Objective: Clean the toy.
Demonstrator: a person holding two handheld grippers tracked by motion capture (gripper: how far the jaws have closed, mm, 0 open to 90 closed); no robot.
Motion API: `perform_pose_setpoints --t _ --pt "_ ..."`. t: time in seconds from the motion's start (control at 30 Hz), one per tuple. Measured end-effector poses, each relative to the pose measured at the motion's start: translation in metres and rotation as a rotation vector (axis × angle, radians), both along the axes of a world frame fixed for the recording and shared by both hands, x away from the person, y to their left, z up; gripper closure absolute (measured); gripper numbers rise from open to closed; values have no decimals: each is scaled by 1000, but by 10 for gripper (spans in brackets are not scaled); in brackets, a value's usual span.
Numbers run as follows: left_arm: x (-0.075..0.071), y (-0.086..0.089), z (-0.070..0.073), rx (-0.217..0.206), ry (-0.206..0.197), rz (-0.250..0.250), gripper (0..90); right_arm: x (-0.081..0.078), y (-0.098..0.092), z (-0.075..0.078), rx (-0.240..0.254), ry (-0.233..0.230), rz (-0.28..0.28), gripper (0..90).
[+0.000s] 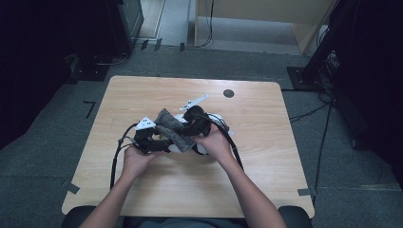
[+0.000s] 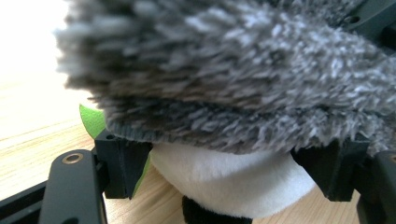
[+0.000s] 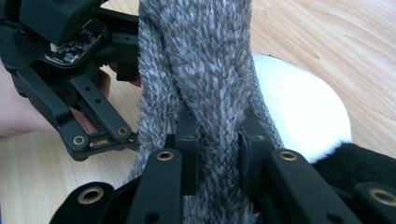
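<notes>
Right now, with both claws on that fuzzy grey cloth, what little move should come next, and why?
Probably draw the right claw slowly away from the left claw. Both pinch the grey cloth, which looks bunched over the white plush, so pulling apart should spread it.

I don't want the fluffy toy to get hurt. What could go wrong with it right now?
1. The right gripper pinches a thin fold of the grey fuzzy cloth. A hard tug might let it slip free or strain the fabric.
2. The left gripper sits around the white plush toy with the cloth bunched on top. If the hands pull apart, the toy could get dragged along the wooden table.
3. The cables trail near the hands and might snag.
</notes>
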State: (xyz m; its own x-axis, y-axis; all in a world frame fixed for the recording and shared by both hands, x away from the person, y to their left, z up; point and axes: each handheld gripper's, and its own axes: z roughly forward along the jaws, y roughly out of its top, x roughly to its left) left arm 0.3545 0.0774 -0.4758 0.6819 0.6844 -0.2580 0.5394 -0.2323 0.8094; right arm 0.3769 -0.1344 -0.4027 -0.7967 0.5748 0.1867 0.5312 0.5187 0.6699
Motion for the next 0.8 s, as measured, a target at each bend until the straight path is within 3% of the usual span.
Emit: perform_pose_setpoints --t 0.23,0.67,0.8 --pt "-1 -1 0 7 -7 2 239 -9 -19 3 -45 -22 -33 748" --pt "0 -1 0 3 -7 3 239 -31 -68 13 -56 -78 -85 743" --pt "0 -1 0 0 -3 2 239 -38 -87 11 -31 -103 -105 741"
